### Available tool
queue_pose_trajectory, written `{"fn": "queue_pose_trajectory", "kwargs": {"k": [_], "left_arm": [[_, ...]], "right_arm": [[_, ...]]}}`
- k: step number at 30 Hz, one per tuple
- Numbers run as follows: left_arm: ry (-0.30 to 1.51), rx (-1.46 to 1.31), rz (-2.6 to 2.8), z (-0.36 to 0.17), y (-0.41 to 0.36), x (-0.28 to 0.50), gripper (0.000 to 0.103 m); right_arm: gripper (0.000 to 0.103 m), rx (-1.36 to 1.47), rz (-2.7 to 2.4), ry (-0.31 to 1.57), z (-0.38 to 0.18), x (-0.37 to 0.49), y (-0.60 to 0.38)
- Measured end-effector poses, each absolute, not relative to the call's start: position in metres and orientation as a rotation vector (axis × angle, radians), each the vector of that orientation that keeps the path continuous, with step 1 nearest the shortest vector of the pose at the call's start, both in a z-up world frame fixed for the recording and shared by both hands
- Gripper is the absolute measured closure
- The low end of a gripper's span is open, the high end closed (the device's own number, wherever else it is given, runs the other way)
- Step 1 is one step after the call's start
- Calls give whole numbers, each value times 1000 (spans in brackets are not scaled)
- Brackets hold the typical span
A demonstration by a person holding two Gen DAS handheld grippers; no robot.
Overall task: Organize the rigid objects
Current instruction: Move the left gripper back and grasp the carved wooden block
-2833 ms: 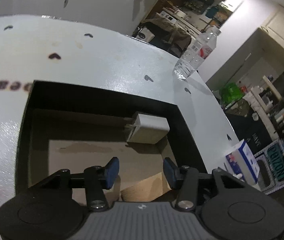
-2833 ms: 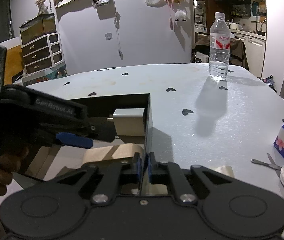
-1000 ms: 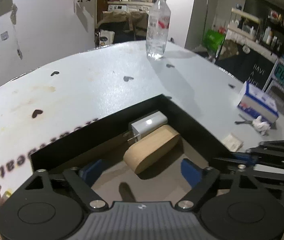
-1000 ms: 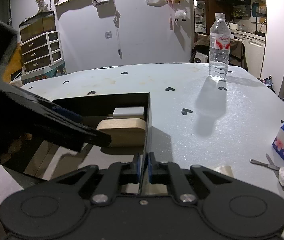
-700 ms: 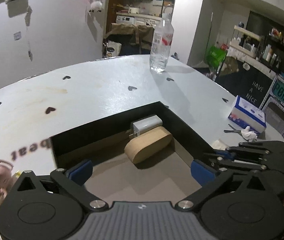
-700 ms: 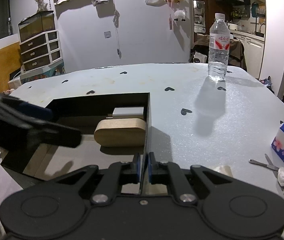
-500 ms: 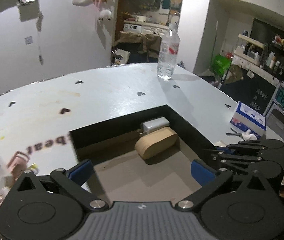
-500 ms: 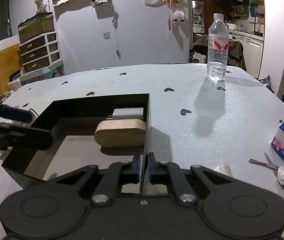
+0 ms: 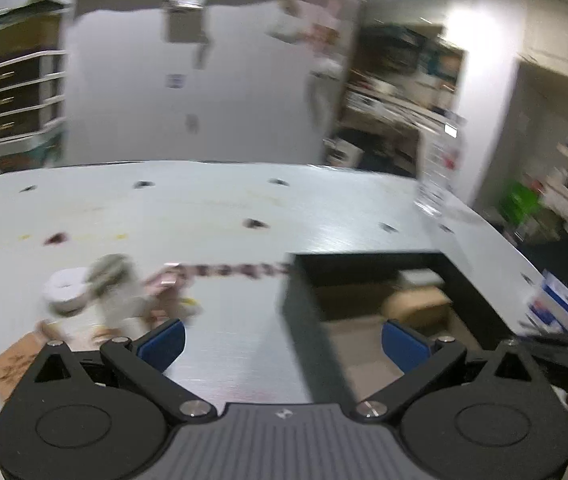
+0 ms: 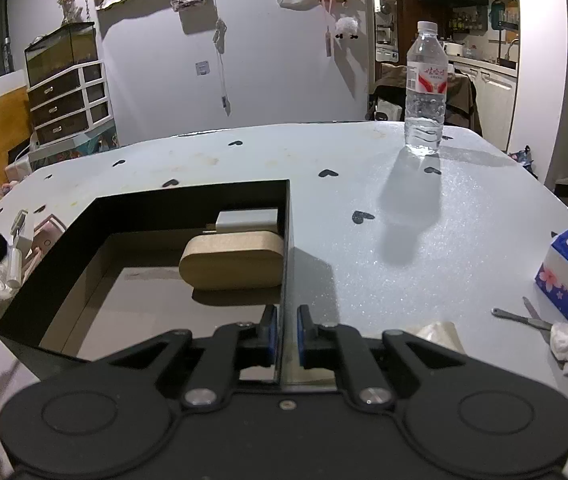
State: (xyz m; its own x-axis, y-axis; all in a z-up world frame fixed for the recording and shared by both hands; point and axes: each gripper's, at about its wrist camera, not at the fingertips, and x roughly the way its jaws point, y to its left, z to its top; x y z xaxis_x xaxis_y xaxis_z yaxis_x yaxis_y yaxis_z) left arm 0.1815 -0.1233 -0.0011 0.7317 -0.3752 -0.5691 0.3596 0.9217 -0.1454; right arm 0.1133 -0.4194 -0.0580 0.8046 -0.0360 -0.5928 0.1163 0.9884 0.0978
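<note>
Between your right gripper's [image 10: 284, 336] pressed fingers sits the open black cardboard box's [image 10: 286, 248] right wall. Ahead inside lies a tan oval wooden block [image 10: 231, 258]. Your left gripper [image 9: 283, 340] is spread wide, holding nothing.

the near half of the black box [image 10: 188, 208] floor is left open; its far right corner is taken by the wooden block [image 10: 232, 266] and white charger [image 10: 248, 220].
</note>
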Motion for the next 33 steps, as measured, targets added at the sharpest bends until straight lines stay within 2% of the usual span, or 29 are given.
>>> {"fn": "queue_pose_trajectory", "kwargs": {"k": [9, 16, 22, 33], "left_arm": [[627, -113, -96, -12, -55, 191, 0], [703, -69, 107, -35, -4, 190, 0], [763, -60, 161, -54, 16, 190, 0], [745, -71, 333, -66, 55, 200, 0]], "right_arm": [[94, 112, -75, 632, -58, 113, -417], [94, 113, -75, 632, -58, 113, -417], [94, 114, -71, 633, -59, 115, -416], [94, 109, -82, 640, -60, 117, -415]]}}
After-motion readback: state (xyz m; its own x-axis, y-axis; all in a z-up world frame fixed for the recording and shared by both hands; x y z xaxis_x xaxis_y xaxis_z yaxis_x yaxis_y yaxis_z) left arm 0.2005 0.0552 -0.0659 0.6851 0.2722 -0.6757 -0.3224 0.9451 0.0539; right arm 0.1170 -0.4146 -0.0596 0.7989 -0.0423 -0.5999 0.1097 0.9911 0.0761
